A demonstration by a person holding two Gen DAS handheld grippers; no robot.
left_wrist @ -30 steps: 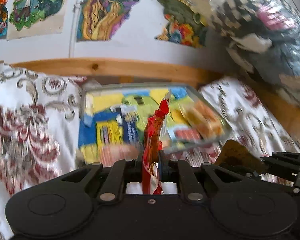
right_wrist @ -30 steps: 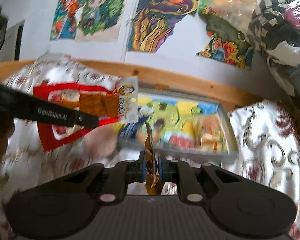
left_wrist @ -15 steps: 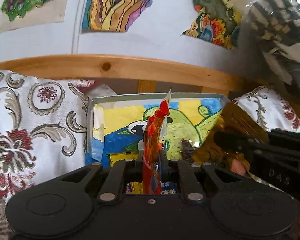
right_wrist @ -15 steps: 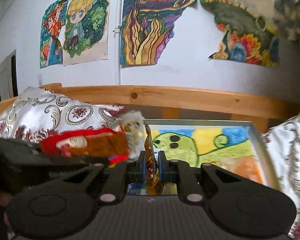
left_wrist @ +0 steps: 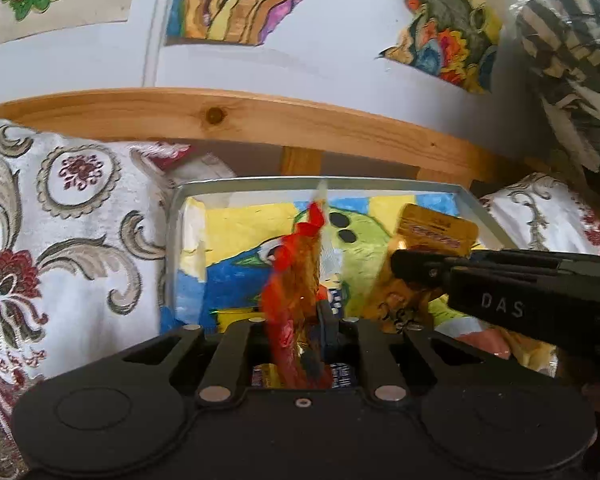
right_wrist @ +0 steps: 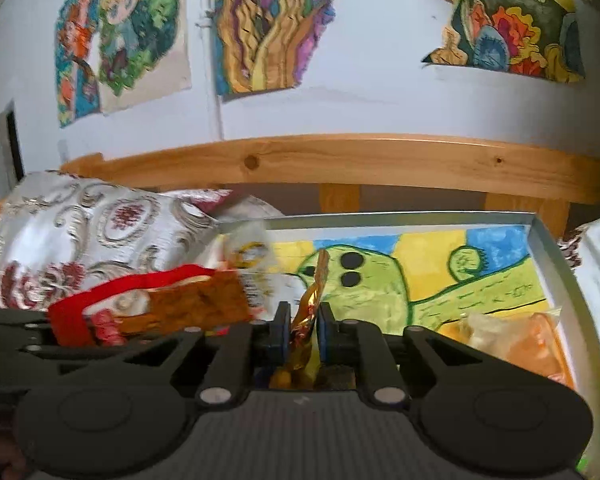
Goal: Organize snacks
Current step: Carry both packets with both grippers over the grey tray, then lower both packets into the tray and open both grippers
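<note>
My left gripper (left_wrist: 300, 320) is shut on a red snack packet (left_wrist: 296, 264) that stands edge-on over the tray (left_wrist: 260, 183). The tray is grey, lined with a green and yellow drawing. My right gripper (right_wrist: 304, 326) is shut on a gold snack packet (right_wrist: 310, 308), seen flat in the left wrist view as the gold snack packet (left_wrist: 424, 240). In the right wrist view the red snack packet (right_wrist: 160, 304) shows broadside at the left, over the tray's near left part. Both grippers hang above the tray (right_wrist: 552, 240), side by side.
An orange wrapped snack (right_wrist: 516, 344) lies in the tray's right part. Patterned pillows (left_wrist: 60, 220) flank the tray on both sides. A wooden bed rail (left_wrist: 220, 116) runs behind it, below a wall with drawings. A striped bundle (left_wrist: 572, 52) sits at upper right.
Both grippers have moved forward and lower over the tray, each keeping its packet. The tray now fills more of both views and its far drawn lining shows.
</note>
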